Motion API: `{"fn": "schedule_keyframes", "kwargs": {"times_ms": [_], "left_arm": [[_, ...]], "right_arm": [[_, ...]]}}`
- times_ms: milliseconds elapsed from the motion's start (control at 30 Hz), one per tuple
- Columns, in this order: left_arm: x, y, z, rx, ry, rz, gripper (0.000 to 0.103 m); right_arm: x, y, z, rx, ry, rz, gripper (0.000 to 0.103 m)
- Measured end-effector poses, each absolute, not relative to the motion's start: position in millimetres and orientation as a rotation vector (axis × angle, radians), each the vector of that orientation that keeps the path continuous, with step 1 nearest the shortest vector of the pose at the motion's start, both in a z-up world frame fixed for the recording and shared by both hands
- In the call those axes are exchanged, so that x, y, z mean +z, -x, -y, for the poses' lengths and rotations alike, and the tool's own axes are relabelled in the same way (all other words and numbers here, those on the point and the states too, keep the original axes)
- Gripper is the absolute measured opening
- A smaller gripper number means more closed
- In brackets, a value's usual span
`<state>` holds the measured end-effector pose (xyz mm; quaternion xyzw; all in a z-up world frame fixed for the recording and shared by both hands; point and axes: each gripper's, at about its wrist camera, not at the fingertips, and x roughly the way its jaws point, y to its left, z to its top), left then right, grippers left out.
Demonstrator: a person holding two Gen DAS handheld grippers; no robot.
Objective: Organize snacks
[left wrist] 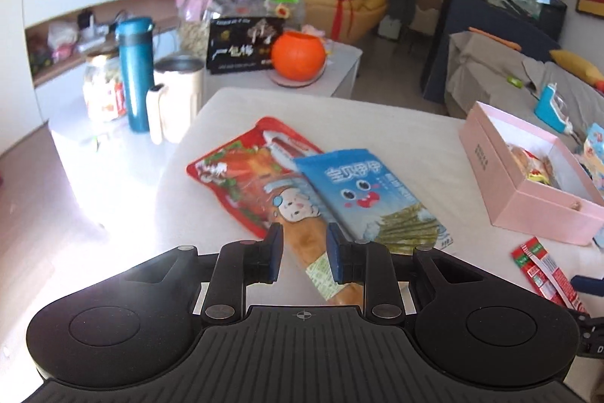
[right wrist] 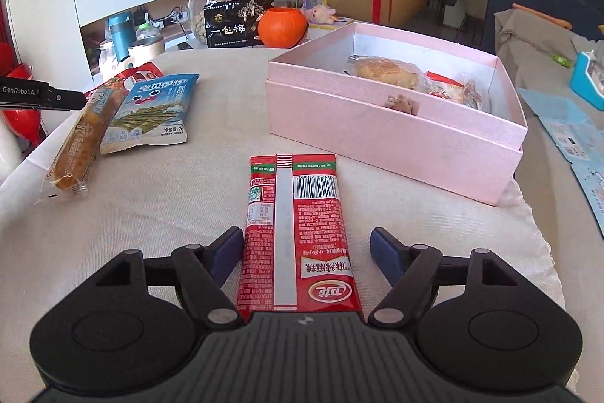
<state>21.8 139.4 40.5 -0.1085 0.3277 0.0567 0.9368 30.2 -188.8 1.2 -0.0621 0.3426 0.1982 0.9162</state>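
Left gripper (left wrist: 304,253): jaws parted, straddling the clear-wrapped bread stick (left wrist: 315,253), not pressing it. Right gripper (right wrist: 305,252): jaws wide, either side of the red snack packet (right wrist: 296,233), which lies back-up, barcode and silver seam showing. Blue seaweed pouch (right wrist: 151,112) lies beside the bread. Pink box (right wrist: 396,135) open, holding wrapped snacks. All on the cloth-covered table (right wrist: 170,199).

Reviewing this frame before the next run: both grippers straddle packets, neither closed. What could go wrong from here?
1. The left gripper straddles the long bread stick pack, which lies partly on the red pouch and beside the blue seaweed packet; closing may snag or drag those.
2. The right gripper is wide open around the flat red packet; on the soft cloth it may buckle or slip.
3. The pink box already holds snacks, so placement room looks limited.
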Motion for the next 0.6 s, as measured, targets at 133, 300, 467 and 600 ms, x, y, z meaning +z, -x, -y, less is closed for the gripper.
{"fn": "schedule_keyframes", "kwargs": {"times_ms": [133, 300, 467, 600], "left_arm": [[38.3, -28.7, -136.2, 0.094, 0.219, -0.671, 0.028], [34.7, -45.1, -122.0, 0.052, 0.191, -0.663, 0.028], [43.3, -49.3, -116.3, 0.044, 0.187, -0.628, 0.030], [56.2, -54.1, -118.7, -0.032, 0.282, -0.611, 0.030]], "right_arm": [[1.3, -30.8, 187.7, 0.401, 0.127, -0.705, 0.077], [0.3, -31.6, 186.8, 0.383, 0.123, -0.711, 0.083], [-0.4, -32.6, 187.3, 0.375, 0.121, -0.714, 0.085], [-0.4, -33.0, 187.5, 0.373, 0.119, -0.714, 0.085]]}}
